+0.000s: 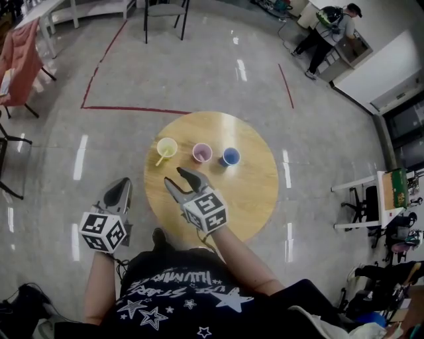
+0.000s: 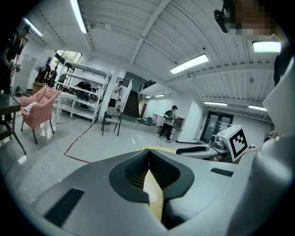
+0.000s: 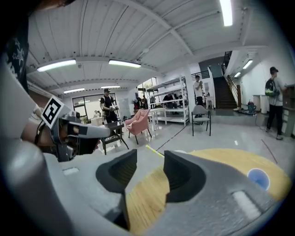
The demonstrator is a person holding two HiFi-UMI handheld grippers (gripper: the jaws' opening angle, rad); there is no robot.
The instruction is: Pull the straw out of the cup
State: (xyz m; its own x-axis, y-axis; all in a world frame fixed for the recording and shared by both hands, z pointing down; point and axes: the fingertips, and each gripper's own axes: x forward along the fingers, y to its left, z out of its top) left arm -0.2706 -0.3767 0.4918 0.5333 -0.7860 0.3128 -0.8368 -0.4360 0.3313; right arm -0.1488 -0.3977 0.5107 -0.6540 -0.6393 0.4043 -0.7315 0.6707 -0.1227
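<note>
Three cups stand in a row on the round wooden table [image 1: 252,192]: a yellow cup [image 1: 167,147], a pink cup [image 1: 202,153] and a blue cup [image 1: 230,156]. A yellow straw [image 1: 159,160] leans out of the yellow cup toward its near left. My right gripper [image 1: 173,177] hovers over the table just short of the cups, jaws open and empty. In the right gripper view [image 3: 147,168] the straw's end [image 3: 154,151] shows beyond the gap and the blue cup [image 3: 258,177] sits at the right. My left gripper [image 1: 124,183] is off the table's left edge, jaws shut [image 2: 148,159] and empty.
Red tape lines [image 1: 126,109] mark the floor beyond the table. A pink chair [image 1: 20,56] stands far left and a dark chair [image 1: 164,13] at the back. A person [image 1: 328,30] stands far right. A white side table [image 1: 377,198] is at the right.
</note>
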